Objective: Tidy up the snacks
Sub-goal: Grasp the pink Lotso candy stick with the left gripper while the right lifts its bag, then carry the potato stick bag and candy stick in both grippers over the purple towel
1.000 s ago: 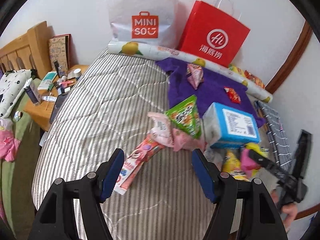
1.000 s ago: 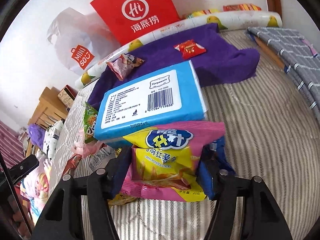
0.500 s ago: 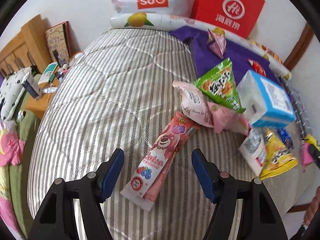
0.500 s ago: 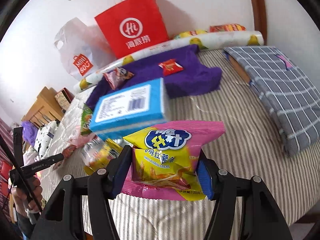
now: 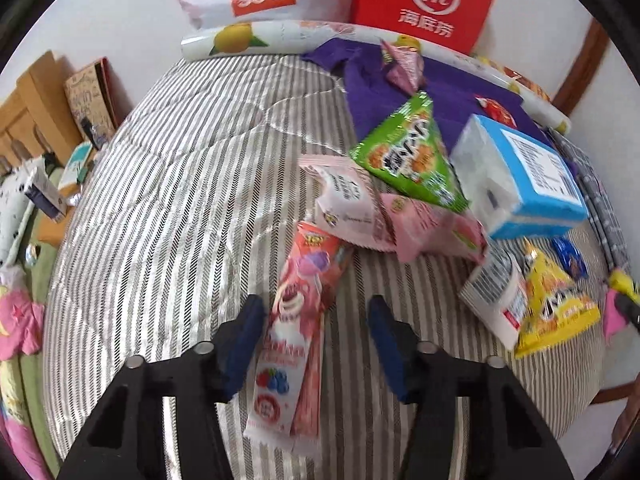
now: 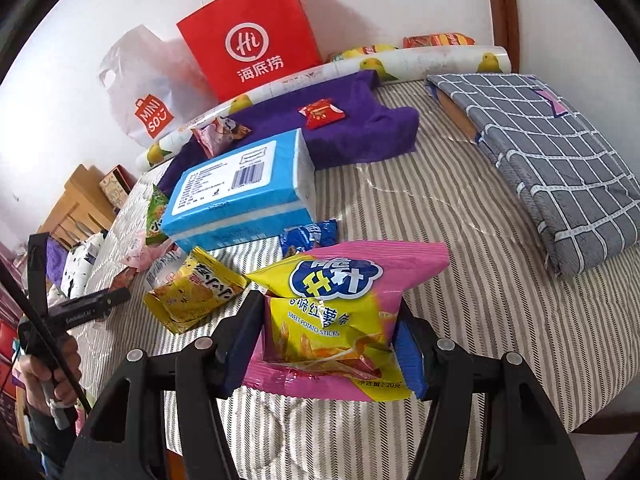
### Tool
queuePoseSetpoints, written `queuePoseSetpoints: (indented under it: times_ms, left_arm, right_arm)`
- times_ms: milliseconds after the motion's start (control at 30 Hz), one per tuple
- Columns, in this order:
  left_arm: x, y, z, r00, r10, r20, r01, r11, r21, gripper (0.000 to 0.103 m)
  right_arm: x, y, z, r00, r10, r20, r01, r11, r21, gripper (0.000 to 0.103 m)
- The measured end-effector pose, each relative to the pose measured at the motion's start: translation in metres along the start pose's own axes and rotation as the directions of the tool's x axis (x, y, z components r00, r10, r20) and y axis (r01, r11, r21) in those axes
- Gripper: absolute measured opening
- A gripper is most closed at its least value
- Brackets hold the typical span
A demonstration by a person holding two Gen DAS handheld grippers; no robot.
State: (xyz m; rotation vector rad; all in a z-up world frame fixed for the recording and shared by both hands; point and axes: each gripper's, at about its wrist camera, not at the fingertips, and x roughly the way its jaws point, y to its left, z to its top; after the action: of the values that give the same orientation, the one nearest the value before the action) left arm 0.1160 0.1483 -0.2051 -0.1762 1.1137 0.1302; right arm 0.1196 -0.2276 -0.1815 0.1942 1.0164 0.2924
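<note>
Right gripper (image 6: 328, 332) clamps sweet potato sticks bag (image 6: 340, 316); left gripper (image 5: 316, 340) wide over pink wafer pack (image 5: 296, 336).

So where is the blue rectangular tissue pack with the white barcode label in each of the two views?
Left wrist view: the blue rectangular tissue pack is at the right, beside the green triangular snack bag.
Right wrist view: it is left of centre, above the held pink and yellow sweet potato sticks bag.
Shared landmark: the red paper bag.

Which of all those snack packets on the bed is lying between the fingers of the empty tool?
The long pink strawberry packet. It lies lengthwise on the striped bedcover between the left gripper's open fingers; the green, pale pink and yellow packets lie farther off.
</note>
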Motion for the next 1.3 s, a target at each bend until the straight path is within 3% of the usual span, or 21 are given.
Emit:
queuePoseSetpoints:
  times_ms: [67,200,667,833,1300]
  left_arm:
    - [0.0,-0.002,0.002,1.0,0.023,0.007,-0.023,1.0,0.015,0.036]
    - [-0.001,-0.003,-0.003,0.998,0.058,0.018,-0.058,0.997,0.048,0.025]
    - [-0.039,-0.002,-0.025,0.999,-0.015,0.037,0.015,1.0,0.007,0.024]
    - [-0.052,-0.014,-0.025,0.995,-0.081,0.052,0.08,0.997,0.007,0.024]
    - [-0.086,-0.05,-0.012,0.976,-0.199,0.089,0.191,0.977,0.092,0.024]
  right_arm:
    - [0.0,-0.002,-0.001,1.0,-0.011,0.0,0.011,1.0,0.003,0.061]
    - [-0.001,-0.004,-0.003,1.0,-0.026,-0.002,0.026,1.0,0.003,0.061]
    - [-0.013,0.012,-0.015,1.0,-0.025,-0.004,0.025,0.999,-0.04,0.061]
    - [-0.024,0.019,-0.016,0.998,-0.056,0.008,0.056,0.996,-0.067,0.061]
    - [-0.067,0.036,-0.014,0.994,-0.055,0.099,0.061,0.996,-0.059,0.061]
